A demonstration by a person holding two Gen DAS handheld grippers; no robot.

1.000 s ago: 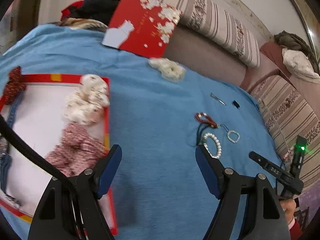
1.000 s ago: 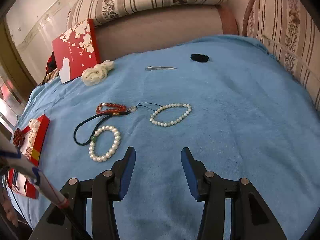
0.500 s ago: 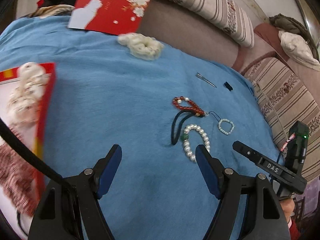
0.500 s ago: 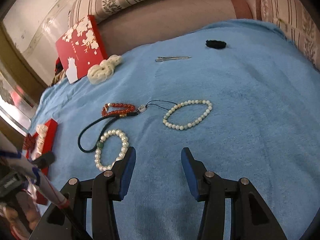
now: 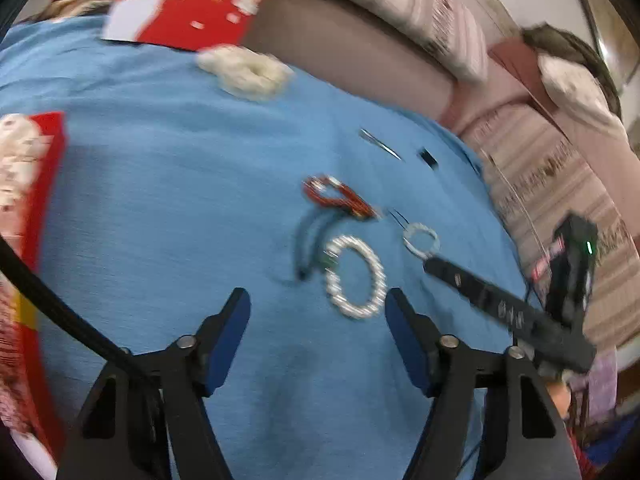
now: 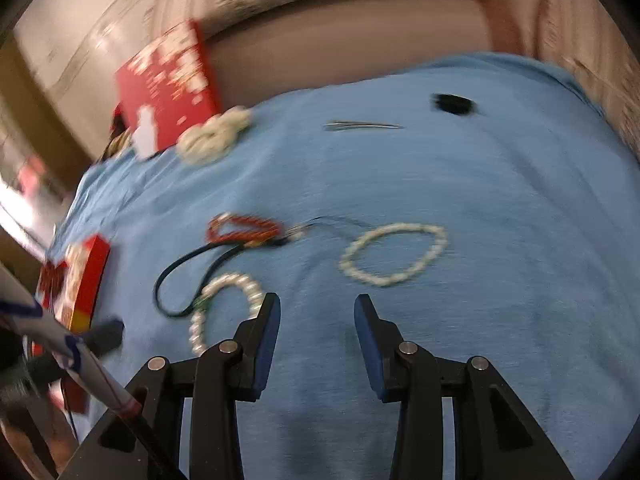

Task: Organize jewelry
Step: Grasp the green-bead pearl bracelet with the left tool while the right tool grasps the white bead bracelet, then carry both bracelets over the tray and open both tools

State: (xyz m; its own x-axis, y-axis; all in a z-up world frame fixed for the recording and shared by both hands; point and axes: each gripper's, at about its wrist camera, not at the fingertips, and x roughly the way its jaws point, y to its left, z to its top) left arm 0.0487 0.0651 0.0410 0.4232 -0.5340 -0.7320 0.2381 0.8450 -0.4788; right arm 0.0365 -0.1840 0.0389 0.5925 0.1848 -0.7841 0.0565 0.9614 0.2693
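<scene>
On the blue cloth [image 5: 168,208] lie a white pearl bracelet [image 5: 374,276] with a green bead, a red bead bracelet [image 5: 336,198] on a dark cord, and a small pale bead ring [image 5: 421,238]. My left gripper [image 5: 318,304] hovers just short of the pearl bracelet, its jaws closing with nothing between them. In the right wrist view the pale bead ring [image 6: 394,254] lies ahead of my right gripper [image 6: 316,306], whose jaws are also closing on nothing. The pearl bracelet [image 6: 224,302] lies partly behind its left finger, next to the red bracelet [image 6: 242,230].
A red open box [image 5: 38,184] holding fabric pieces sits at the left edge. Its red flowered lid [image 6: 168,88] leans on the sofa back, a cream scrunchie [image 6: 214,136] before it. A metal hair clip [image 6: 362,125] and a small black item [image 6: 452,104] lie farther back.
Both grippers have narrowed their jaws. The left one swung right from the red box toward the bracelets; the right one crept closer to the pale bead ring.
</scene>
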